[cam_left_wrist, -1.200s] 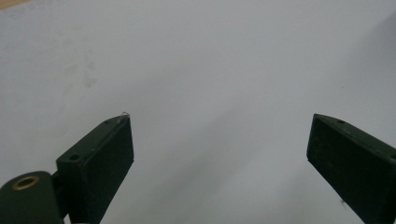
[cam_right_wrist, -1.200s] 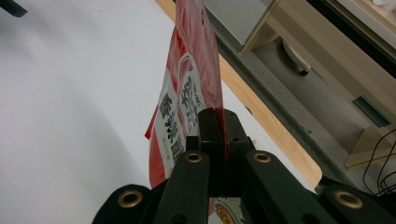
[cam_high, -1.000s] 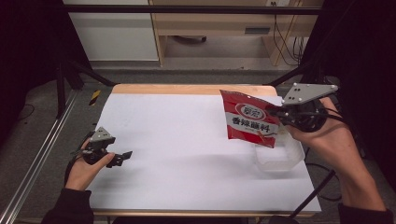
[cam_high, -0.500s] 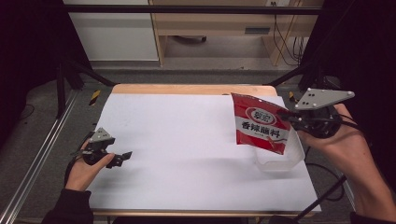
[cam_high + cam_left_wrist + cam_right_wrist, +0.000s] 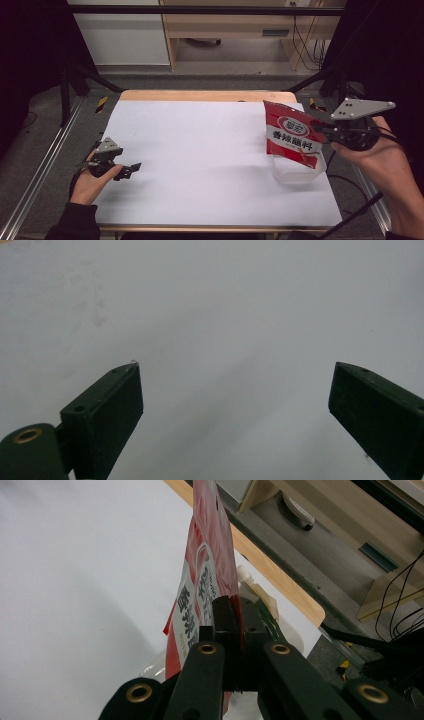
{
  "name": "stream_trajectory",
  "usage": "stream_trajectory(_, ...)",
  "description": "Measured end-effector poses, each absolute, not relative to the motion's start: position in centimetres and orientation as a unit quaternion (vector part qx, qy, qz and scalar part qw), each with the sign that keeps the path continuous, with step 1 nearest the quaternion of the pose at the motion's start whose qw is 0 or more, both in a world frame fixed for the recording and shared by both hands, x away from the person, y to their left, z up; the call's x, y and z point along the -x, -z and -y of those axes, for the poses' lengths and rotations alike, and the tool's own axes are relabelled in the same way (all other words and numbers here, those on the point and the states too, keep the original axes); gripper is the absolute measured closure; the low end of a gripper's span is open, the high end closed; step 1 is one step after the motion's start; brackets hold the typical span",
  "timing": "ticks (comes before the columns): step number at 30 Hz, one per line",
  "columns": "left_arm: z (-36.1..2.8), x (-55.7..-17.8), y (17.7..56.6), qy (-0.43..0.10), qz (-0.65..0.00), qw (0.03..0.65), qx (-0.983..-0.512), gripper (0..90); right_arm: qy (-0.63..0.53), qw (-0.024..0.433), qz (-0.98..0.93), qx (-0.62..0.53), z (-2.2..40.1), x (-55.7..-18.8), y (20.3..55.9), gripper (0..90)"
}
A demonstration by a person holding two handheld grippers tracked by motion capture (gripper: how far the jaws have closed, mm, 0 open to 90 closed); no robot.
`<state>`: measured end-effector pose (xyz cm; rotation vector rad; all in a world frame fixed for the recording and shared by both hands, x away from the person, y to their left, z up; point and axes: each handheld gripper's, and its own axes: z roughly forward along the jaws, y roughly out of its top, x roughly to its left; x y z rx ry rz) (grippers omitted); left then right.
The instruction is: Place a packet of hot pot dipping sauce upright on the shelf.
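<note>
Now the right gripper [image 5: 320, 131] has its jaws clamped on the edge of the red pouch [image 5: 291, 134], which hangs upright left of it, its bottom over a clear tub [image 5: 296, 171] at the table's [image 5: 200, 150] right side.

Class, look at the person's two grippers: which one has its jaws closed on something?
The right gripper: its jaws pinch the red seasoning packet above the clear plastic container. The left gripper rests open, holding nothing.

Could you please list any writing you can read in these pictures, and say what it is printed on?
"香辣蘸料": large white characters on the red seasoning pouch clamped in the right gripper.
Round logo above them on the pouch: too blurred to read.
White table, clear container: no writing.
</note>
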<state>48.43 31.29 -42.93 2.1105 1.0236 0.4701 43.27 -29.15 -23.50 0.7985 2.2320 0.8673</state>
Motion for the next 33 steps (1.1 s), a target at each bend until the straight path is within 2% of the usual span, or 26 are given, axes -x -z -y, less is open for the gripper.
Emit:
stream_trajectory(12,-31.2,-48.4,43.0,-0.182,-0.398,0.366,-0.822,7.5,-0.324,0.305,-0.833,-0.328,31.0,-44.4,24.4,90.0)
stream_trajectory(33,-31.2,-48.5,43.3,-0.18,-0.398,0.362,-0.824,7.5,-0.344,0.271,-0.814,-0.382,33.0,-44.6,29.5,90.0)
